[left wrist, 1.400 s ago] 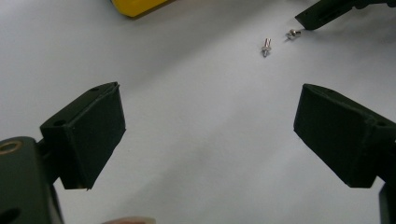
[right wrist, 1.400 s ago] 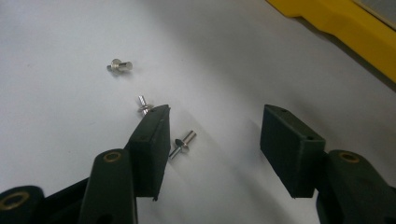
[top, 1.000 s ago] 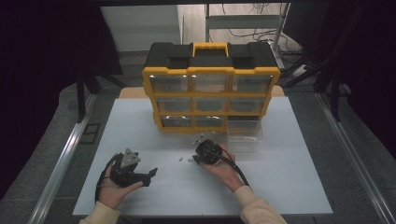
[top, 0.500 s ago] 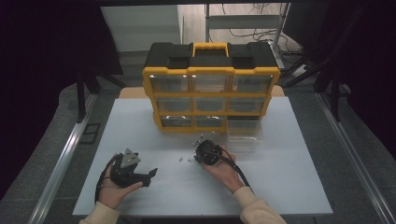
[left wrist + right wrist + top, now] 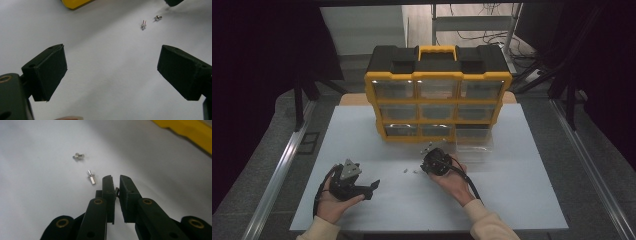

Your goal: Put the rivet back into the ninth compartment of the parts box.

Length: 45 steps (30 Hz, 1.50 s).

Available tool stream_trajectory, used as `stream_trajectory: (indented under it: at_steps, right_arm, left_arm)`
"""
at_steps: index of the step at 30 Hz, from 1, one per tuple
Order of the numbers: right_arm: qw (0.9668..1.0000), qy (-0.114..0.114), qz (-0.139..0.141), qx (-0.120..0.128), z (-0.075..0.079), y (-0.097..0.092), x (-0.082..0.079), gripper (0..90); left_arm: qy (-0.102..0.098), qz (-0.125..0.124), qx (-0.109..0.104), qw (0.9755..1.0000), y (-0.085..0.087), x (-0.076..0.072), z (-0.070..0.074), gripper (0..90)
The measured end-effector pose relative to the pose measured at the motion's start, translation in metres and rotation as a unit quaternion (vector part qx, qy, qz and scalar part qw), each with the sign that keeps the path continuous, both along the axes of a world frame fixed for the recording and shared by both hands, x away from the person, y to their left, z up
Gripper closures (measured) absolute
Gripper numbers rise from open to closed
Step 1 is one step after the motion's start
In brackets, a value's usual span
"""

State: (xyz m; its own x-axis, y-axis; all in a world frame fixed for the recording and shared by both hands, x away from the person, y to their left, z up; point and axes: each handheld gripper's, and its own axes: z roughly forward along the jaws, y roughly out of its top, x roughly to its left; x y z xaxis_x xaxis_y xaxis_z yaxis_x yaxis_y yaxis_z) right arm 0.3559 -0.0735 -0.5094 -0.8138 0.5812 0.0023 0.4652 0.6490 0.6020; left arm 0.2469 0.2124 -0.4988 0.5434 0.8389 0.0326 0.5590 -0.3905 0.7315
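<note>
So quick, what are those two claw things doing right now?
Left gripper: jaws wide open, holding nothing.
Right gripper: jaws have just been closing, now nearly shut on a small screw pinched between them.

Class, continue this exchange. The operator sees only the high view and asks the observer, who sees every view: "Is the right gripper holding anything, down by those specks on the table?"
Observer: Yes. The right gripper has just been closing its jaws, and a small part sits pinched between them.
Operator: What are the specks beside it?
Observer: Two loose screws. In the right gripper view, a long screw lies just left of the jaws and a short screw lies farther off.
Operator: And the left gripper?
Observer: The left gripper has its jaws wide open above the table, with nothing between them.
</note>
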Motion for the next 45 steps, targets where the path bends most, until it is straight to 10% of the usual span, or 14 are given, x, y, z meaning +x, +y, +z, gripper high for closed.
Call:
stream_trajectory:
  at_steps: [26, 45]
  right_arm:
    - [0.9956, -0.035, -0.034, 0.08, 0.072, -0.052, -0.003, 83.0]
    - [0.9915, -0.054, -0.071, 0.095, 0.089, -0.08, 0.002, 83.0]
  left_arm:
    - [0.0, 0.001, 0.001, 1.0, -0.001, 0.0, 0.0, 9.3]
    - [-0.001, 0.001, 0.001, 1.0, 0.0, 0.001, 0.0, 9.3]
